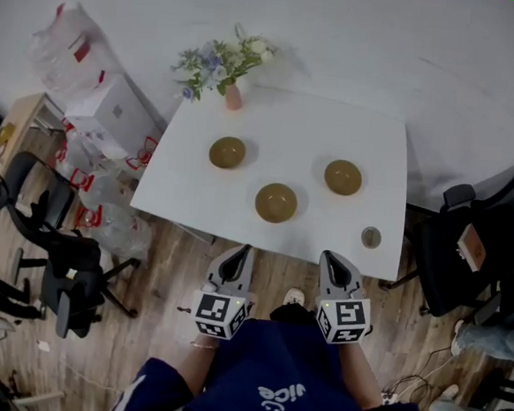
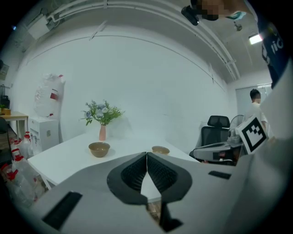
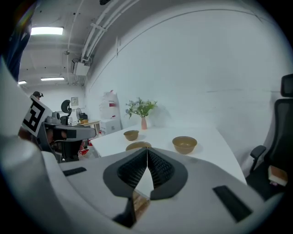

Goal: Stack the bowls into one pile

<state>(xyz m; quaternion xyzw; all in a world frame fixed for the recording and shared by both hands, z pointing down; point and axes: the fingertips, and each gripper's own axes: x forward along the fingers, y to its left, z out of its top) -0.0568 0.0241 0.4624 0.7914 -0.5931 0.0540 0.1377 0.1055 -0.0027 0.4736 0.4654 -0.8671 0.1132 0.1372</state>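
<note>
Three brown bowls stand apart on the white table (image 1: 369, 134): one at the back left (image 1: 227, 152), one near the front middle (image 1: 276, 202), one at the right (image 1: 342, 177). My left gripper (image 1: 244, 249) and right gripper (image 1: 327, 255) hover side by side over the wooden floor, just short of the table's near edge. Both are shut with nothing between the jaws. The left gripper view shows its shut tips (image 2: 146, 154) before two bowls (image 2: 99, 148) (image 2: 160, 150). Past the shut tips (image 3: 147, 150) in the right gripper view are all three bowls (image 3: 131, 135) (image 3: 138, 146) (image 3: 184, 144).
A pink vase of flowers (image 1: 234, 96) stands at the table's back left corner, and a small round thing (image 1: 371, 238) lies near its front right corner. Black office chairs (image 1: 66, 265) (image 1: 466, 248) flank the table. Boxes and bags (image 1: 104, 117) crowd the left side.
</note>
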